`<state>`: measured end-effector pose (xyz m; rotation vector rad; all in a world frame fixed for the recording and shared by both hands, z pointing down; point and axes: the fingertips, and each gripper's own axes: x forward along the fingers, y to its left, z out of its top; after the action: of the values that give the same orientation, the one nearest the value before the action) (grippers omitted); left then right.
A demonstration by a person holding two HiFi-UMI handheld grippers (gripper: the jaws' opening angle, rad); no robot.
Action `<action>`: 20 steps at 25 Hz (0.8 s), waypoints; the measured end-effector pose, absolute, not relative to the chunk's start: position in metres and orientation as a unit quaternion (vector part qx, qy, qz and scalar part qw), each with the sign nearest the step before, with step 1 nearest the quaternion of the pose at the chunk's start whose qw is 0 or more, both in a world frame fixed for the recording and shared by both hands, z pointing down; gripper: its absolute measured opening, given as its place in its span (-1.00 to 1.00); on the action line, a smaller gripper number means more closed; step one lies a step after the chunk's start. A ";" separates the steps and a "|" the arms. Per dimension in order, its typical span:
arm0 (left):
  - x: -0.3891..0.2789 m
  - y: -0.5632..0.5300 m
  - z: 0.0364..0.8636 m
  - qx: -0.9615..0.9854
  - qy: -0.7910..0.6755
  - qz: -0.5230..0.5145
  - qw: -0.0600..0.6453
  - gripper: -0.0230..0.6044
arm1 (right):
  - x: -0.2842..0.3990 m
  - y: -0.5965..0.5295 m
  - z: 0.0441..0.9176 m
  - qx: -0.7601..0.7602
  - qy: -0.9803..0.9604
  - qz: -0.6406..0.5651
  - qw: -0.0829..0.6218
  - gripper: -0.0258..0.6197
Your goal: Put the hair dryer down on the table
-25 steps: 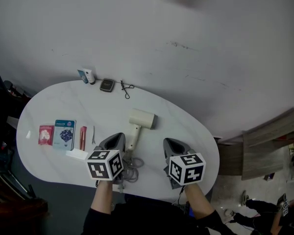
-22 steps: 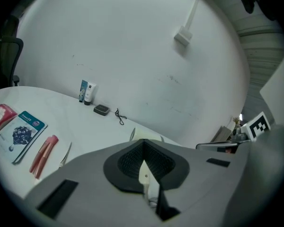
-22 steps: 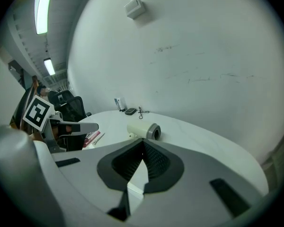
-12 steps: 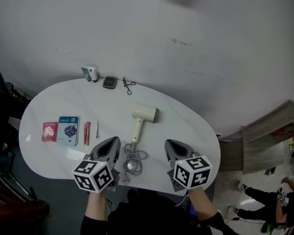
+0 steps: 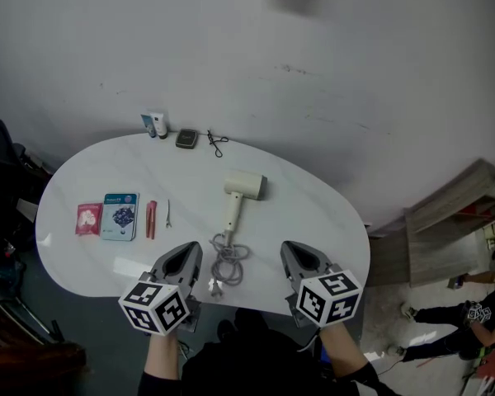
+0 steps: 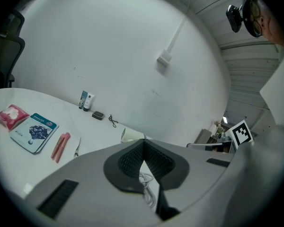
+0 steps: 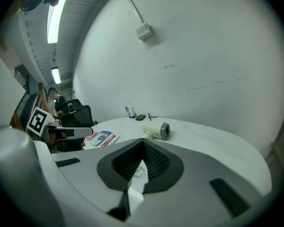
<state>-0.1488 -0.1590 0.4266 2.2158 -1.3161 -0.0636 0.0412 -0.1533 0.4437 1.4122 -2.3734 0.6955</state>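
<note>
Dryer down; nothing left to do.
The dryer (image 5: 241, 190) lies mid-table (image 5: 322, 221), cord (image 5: 228, 264) coiled nearer; left gripper (image 5: 190, 251) and right gripper (image 5: 292, 251) hover apart, jaws closed, empty.

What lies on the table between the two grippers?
Head view: the coiled grey cord of the cream hair dryer lies between the left gripper and right gripper.
</note>
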 end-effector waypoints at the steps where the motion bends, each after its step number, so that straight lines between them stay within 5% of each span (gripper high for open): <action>1: -0.149 -0.155 0.426 0.826 -0.489 -0.027 0.279 -0.90 | 0.042 -0.150 0.443 0.493 -0.824 0.238 0.146 -0.92; 20: -0.163 -0.112 0.408 0.838 -0.478 -0.033 0.259 -0.90 | 0.022 -0.102 0.428 0.490 -0.835 0.208 0.142 -0.92</action>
<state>-0.1633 -0.1115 0.4080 2.2715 -1.2966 -0.0882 0.0225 -0.1018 0.4278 1.4138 -2.4090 0.6015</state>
